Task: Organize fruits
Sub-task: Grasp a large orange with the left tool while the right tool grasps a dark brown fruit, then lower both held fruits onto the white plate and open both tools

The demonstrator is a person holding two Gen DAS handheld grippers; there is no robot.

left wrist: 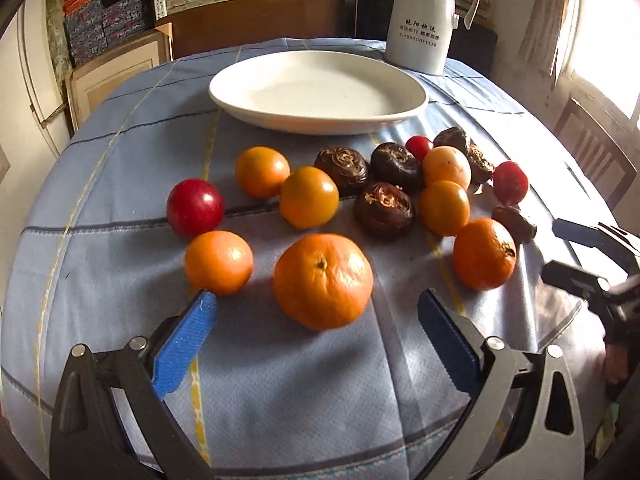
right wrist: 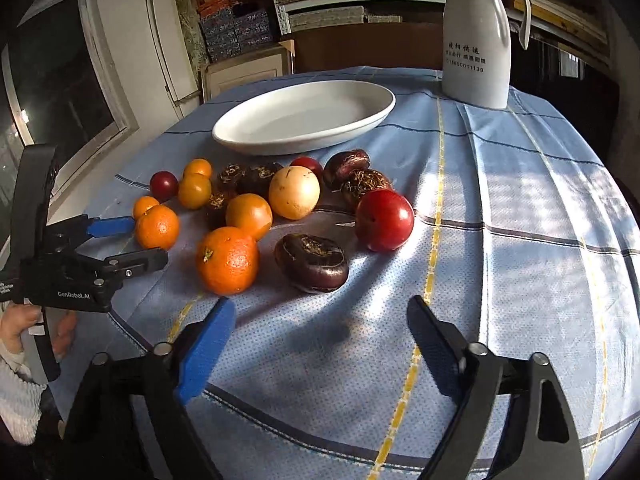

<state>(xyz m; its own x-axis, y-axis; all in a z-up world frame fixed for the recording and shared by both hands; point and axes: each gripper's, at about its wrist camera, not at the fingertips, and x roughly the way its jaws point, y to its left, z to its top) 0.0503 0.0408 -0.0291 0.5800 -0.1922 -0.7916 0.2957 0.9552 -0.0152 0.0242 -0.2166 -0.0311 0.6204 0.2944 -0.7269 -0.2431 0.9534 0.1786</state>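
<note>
dead ahead of left tool (left wrist: 318, 304), spread and empty: big mandarin (left wrist: 322, 280), nearer than right tool (right wrist: 320, 312), also spread; plate (left wrist: 256, 108) beyond.

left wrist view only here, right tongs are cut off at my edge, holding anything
Observer: No. The right tongs are open and empty, with a dark chestnut lying just ahead of them.
Operator: and from the side, are my left ones around the big orange yet
Observer: Not yet. The left tongs are open, and their tips only reach the near side of the orange.
</note>
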